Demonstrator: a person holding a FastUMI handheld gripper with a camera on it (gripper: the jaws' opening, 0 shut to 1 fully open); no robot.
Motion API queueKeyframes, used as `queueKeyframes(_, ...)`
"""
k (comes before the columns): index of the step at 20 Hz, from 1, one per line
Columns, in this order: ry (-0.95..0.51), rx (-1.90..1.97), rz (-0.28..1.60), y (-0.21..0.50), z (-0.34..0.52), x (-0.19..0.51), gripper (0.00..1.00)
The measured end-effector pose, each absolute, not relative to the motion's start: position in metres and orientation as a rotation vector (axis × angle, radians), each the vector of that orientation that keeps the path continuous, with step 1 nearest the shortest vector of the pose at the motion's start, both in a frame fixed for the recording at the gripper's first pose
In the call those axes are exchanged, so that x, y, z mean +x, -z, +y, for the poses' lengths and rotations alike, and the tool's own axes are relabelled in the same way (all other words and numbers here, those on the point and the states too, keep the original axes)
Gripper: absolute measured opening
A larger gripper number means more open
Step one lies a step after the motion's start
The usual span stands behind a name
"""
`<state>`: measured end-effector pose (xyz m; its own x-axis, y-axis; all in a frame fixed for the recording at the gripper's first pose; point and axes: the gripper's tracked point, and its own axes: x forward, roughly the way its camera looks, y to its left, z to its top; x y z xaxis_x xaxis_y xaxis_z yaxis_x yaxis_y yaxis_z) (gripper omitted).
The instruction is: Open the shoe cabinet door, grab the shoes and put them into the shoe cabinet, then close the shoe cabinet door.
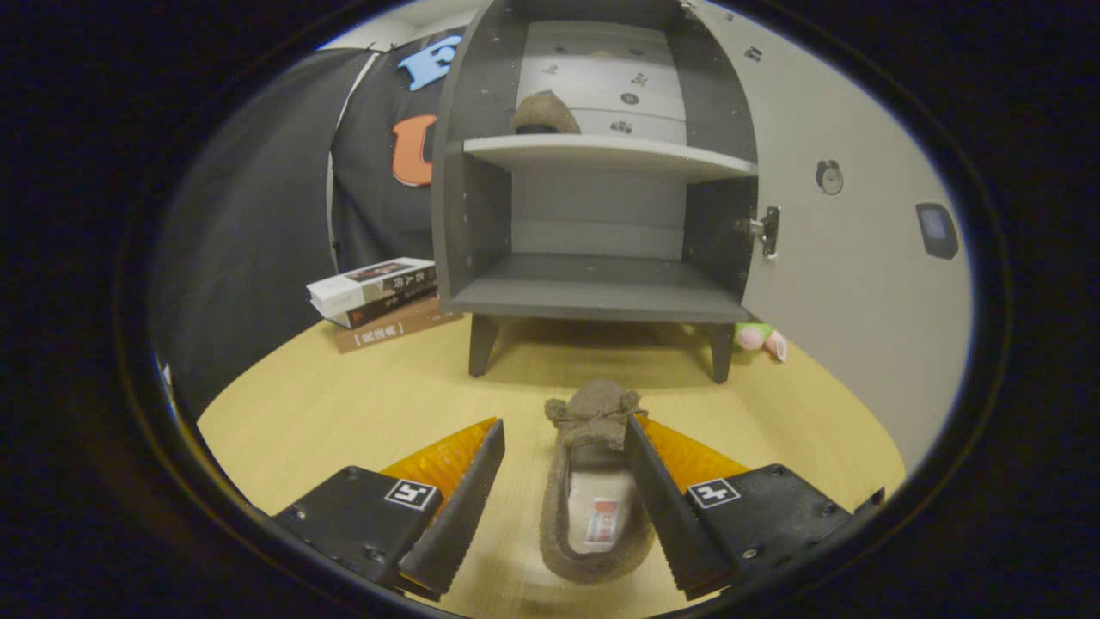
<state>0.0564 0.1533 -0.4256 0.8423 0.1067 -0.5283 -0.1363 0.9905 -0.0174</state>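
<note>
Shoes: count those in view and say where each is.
2. One shoe lies on the table between the open claw's fingers; the other sits on the cabinet's upper shelf. More may be hidden.

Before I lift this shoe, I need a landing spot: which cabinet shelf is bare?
The lower shelf of the dark grey open cabinet is bare. The upper white shelf holds a brown suede shoe at its left; its right is free. The open gripper straddles the second brown shoe.
</note>
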Motion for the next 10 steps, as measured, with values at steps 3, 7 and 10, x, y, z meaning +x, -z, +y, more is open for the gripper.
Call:
queueKeyframes(3, -0.109, 0.002, 0.669, 0.458, 0.147, 0.065, 0.75)
queueKeyframes(7, -0.136, 0.09, 0.782, 0.489, 0.151, 0.081, 0.4)
queueKeyframes(10, -0.163, 0.278, 0.828, 0.482, 0.15, 0.081, 0.11)
